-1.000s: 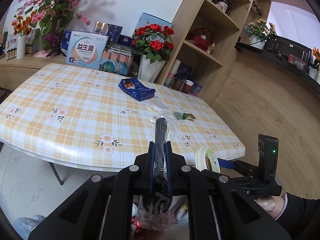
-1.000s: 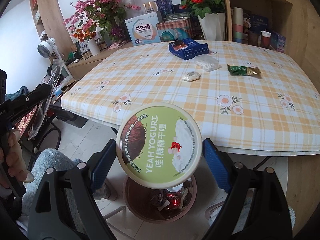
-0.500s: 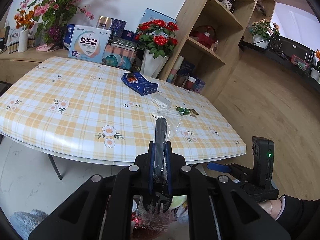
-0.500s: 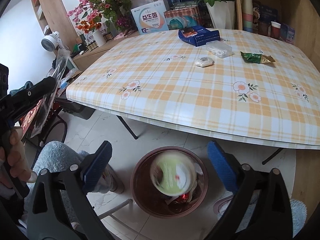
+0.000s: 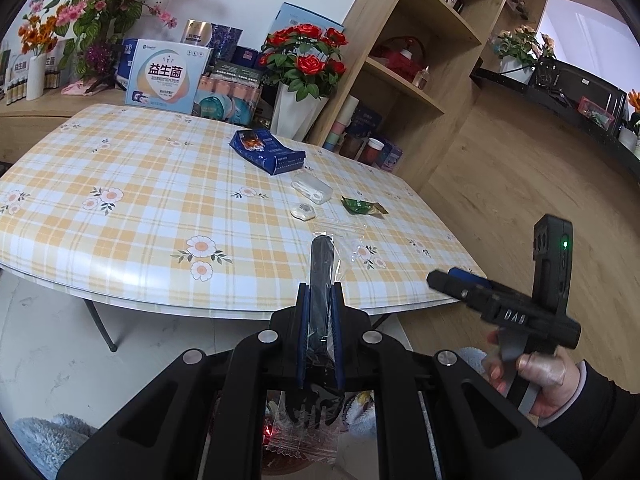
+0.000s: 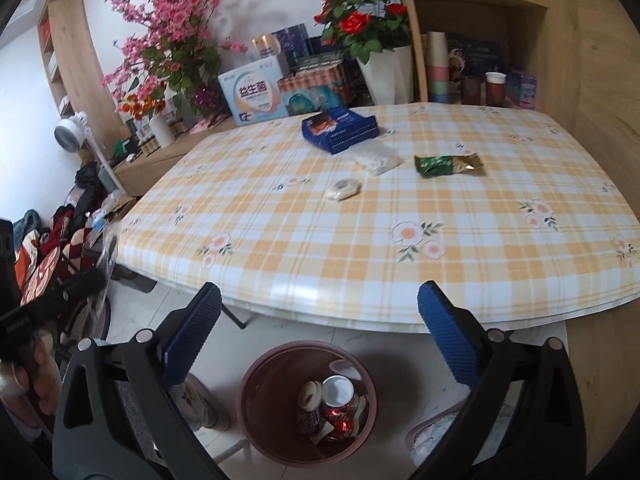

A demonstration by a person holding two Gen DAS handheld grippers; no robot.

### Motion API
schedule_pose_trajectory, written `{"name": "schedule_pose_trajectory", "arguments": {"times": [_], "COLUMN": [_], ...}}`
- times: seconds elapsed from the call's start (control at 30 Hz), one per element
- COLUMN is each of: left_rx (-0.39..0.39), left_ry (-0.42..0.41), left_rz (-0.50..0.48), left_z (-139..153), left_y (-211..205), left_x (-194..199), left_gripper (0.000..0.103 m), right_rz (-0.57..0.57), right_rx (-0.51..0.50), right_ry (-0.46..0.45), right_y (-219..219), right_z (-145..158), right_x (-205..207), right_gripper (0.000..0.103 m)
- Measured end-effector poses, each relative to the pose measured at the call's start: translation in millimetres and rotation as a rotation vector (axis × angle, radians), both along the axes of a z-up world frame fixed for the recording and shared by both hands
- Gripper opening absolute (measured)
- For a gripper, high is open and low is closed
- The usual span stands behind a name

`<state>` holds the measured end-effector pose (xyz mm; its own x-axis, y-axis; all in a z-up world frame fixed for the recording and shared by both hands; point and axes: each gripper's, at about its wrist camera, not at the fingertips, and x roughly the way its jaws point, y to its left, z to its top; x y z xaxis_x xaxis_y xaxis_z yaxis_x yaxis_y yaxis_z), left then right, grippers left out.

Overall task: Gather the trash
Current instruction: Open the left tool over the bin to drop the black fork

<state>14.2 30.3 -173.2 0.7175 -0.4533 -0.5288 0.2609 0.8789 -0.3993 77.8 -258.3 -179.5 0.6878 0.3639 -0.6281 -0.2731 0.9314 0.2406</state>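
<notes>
My left gripper (image 5: 320, 308) is shut on a black plastic fork in a clear wrapper (image 5: 322, 264), held in front of the table edge above the floor. My right gripper (image 6: 320, 320) is open and empty, above a round brown trash bin (image 6: 256, 384) that holds a red can, a yogurt cup and other trash. On the checked table (image 6: 360, 240) lie a blue box (image 6: 340, 128), a clear plastic case (image 6: 378, 159), a small white round item (image 6: 343, 190) and a green wrapper (image 6: 446, 164). The right gripper also shows in the left wrist view (image 5: 460, 280).
Flower vases (image 6: 386, 76), boxes and cups stand behind the table against a wooden shelf. A chair with clothes (image 6: 60, 240) stands at the left. A pale tub (image 6: 432, 440) sits on the floor right of the bin.
My right gripper opened and let the yogurt cup fall into the bin, then rose toward the table. My left gripper kept hold of the wrapped fork and lifted a little.
</notes>
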Motion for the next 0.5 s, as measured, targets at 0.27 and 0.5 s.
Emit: {"name": "schedule_pose_trajectory", "arguments": {"times": [0.27, 0.5], "left_rx": [0.013, 0.005], "left_ry": [0.039, 0.089], "left_rz": [-0.036, -0.058], "left_z": [-14.3, -32.9], "left_y": [-13.2, -20.1], "left_x": [5.5, 12.5], "left_gripper": [0.011, 0.011], "right_rz": [-0.031, -0.033], "right_rx": [0.021, 0.013], "right_ry": [-0.013, -0.015], "right_y": [-17.0, -17.0], "right_z": [4.6, 5.2], "right_x": [3.8, 5.9], "right_gripper": [0.097, 0.097]}}
